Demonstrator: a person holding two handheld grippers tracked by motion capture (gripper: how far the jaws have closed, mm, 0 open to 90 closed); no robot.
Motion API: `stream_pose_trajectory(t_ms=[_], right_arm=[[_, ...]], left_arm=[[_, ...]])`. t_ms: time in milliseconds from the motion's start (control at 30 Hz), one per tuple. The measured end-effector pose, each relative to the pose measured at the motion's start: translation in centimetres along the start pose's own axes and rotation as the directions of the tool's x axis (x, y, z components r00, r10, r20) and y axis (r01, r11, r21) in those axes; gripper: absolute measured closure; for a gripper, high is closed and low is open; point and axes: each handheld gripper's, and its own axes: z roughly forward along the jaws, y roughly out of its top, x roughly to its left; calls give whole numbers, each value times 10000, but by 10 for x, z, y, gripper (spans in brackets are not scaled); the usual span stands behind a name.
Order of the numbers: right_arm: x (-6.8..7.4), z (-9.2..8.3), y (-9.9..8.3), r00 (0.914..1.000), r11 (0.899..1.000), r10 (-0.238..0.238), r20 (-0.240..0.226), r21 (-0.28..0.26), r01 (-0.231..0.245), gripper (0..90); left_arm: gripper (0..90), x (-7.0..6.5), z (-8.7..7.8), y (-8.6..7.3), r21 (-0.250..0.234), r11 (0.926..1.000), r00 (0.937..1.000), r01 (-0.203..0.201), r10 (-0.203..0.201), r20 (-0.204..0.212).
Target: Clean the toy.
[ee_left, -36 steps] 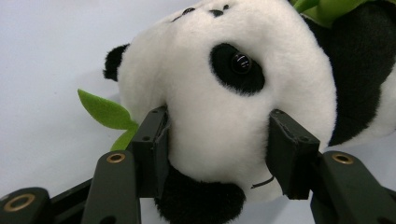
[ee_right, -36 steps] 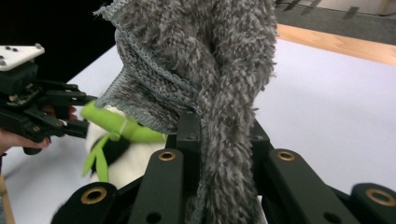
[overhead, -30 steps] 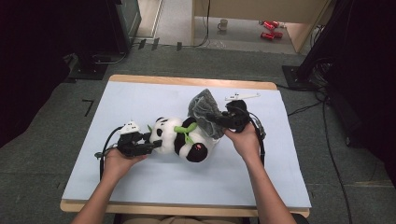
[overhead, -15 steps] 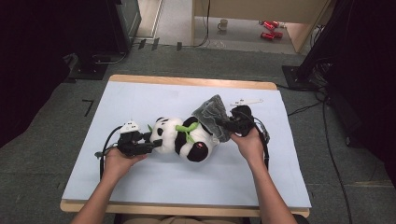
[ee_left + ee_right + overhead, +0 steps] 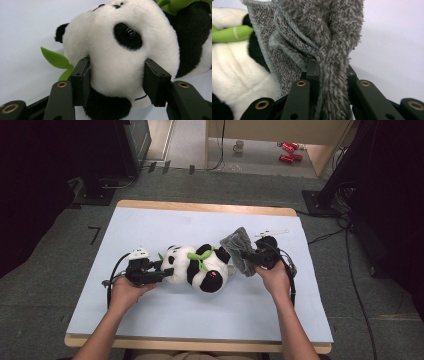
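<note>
Two grips are set: your left gripper [image 5: 162, 271] clamps the head of the black-and-white plush panda with green felt leaves [image 5: 197, 266], which lies on its side mid-way across the pale blue table mat [image 5: 150, 230]. Your right gripper [image 5: 246, 256] pinches a bunched grey fluffy microfibre cloth [image 5: 239, 247], just right of the panda, touching its body. Step looks like wiping the toy. Next, drag the cloth across the fur; keep the head pinned.
</note>
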Motion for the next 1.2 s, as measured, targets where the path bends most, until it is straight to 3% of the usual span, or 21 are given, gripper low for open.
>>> stream_pose_trajectory(t_ms=[200,433,633,833,1000,1100,1200], right_arm=[[-9,-20,4,9984,9957,512,-224,-761,-527,751],[12,-33,18,9981,9891,-31,-619,-1470,-60,751],[33,-21,25,9928,9908,-520,-1077,-1303,378,750],[43,0,23,9927,9897,-910,-790,-1176,814,744],[35,5,18,9937,9908,-1084,-272,-844,1058,744],[26,6,12,9928,9928,-1188,128,-148,1190,748],[20,11,6,9959,9959,-901,-126,91,902,748]], left_arm=[[452,0,0,1,26,10000,10000,8,-8,-41],[451,-3,1,0,-31,10000,9998,14,-15,-194],[452,-5,1,-2,-91,10000,9996,-35,33,-282],[452,-7,0,-3,-118,9999,9994,-39,35,-339],[452,-7,0,-2,-97,10000,9994,12,-15,-338],[452,-6,0,-2,-56,10000,9995,24,-26,-325],[452,-6,0,-2,-17,10000,9995,52,-52,-297]])
